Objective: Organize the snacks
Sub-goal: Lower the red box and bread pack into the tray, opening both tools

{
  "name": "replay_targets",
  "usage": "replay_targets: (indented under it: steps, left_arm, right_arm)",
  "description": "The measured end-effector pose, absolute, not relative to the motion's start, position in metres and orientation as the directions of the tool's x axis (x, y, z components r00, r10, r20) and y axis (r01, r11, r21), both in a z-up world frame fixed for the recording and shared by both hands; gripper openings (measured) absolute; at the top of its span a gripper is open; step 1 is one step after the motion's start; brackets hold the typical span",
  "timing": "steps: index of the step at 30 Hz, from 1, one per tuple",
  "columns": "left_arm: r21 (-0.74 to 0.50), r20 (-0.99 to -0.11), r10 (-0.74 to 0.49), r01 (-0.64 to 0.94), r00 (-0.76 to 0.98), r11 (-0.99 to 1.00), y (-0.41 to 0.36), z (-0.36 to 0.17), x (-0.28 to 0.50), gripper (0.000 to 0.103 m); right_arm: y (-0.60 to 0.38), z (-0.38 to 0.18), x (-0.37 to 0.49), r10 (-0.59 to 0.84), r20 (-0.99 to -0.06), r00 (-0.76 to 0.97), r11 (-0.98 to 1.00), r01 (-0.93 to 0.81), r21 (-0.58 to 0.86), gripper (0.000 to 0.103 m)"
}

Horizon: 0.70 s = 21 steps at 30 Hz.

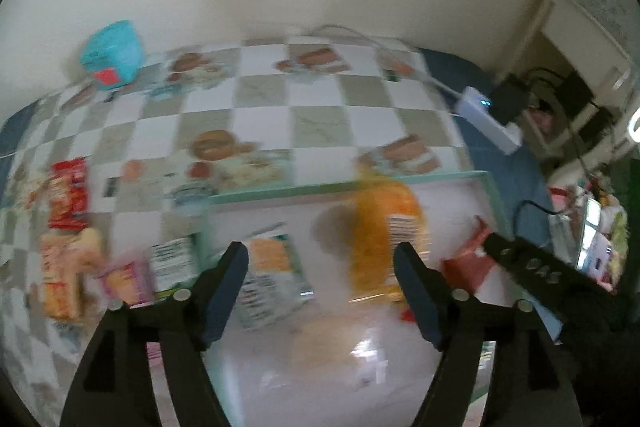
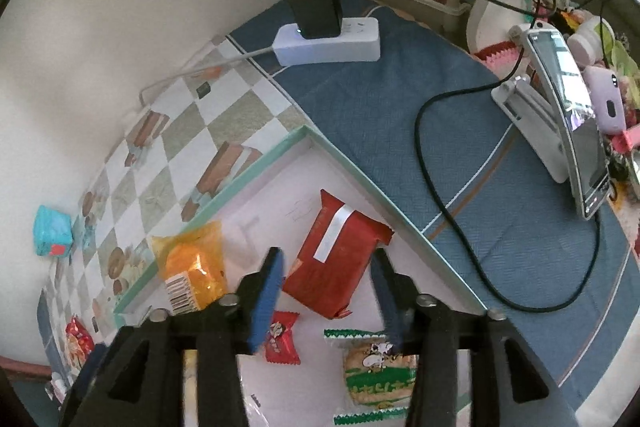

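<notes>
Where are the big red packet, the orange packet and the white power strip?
big red packet (image 2: 340,259), right wrist view, its front face.
orange packet (image 2: 192,263), right wrist view, its middle.
white power strip (image 2: 360,43), right wrist view, its top right part.

No word or brand can be read anywhere. The orange packet (image 2: 192,273) in the tray carries a white barcode label (image 2: 182,293), its digits too small to make out. The green-and-white cracker packet (image 2: 376,371) bears green lettering around a cartoon figure, illegible. The small red candy wrapper (image 2: 281,343) shows a cartoon face with tiny unreadable characters. In the left wrist view every packet's print is blurred.
</notes>
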<state>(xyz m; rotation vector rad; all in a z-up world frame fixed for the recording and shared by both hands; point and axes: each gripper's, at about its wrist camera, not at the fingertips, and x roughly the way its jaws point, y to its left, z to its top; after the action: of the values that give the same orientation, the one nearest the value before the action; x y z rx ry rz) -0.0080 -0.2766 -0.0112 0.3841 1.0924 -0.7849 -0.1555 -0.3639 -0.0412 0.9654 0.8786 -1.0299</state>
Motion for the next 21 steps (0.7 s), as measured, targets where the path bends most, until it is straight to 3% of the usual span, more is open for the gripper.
replay_targets:
  steps: [2, 13, 18, 21]
  left_arm:
    - [-0.062, -0.899, -0.346, 0.706, 0.268, 0.706, -0.263, -0.011, 0.000, 0.085]
    - [0.002, -0.917, -0.230, 0.581, 0.326, 0.814, -0.185, -0.016, 0.041, 0.086]
    - [0.039, -0.922, -0.179, 0.543, 0.344, 0.839, -0.151, -0.017, 0.044, 0.096]
    - [0.031, -0.925, -0.167, 0.506, 0.342, 0.862, -0.131, -0.018, 0.049, 0.096]
  right_arm:
    - [-0.360, -0.038, -0.154, -0.282, -0.918, 0.279, 0.228, 0.949, 0.218, 0.064]
    - [-0.319, -0.034, -0.147, -0.281, -0.920, 0.272, 0.306, 0.934, 0.183, 0.079]
    - [-0.302, -0.036, -0.142, -0.263, -0.921, 0.287, 0.335, 0.923, 0.192, 0.090]
    - [-0.292, -0.031, -0.140, -0.277, -0.916, 0.290, 0.350, 0.918, 0.185, 0.097]
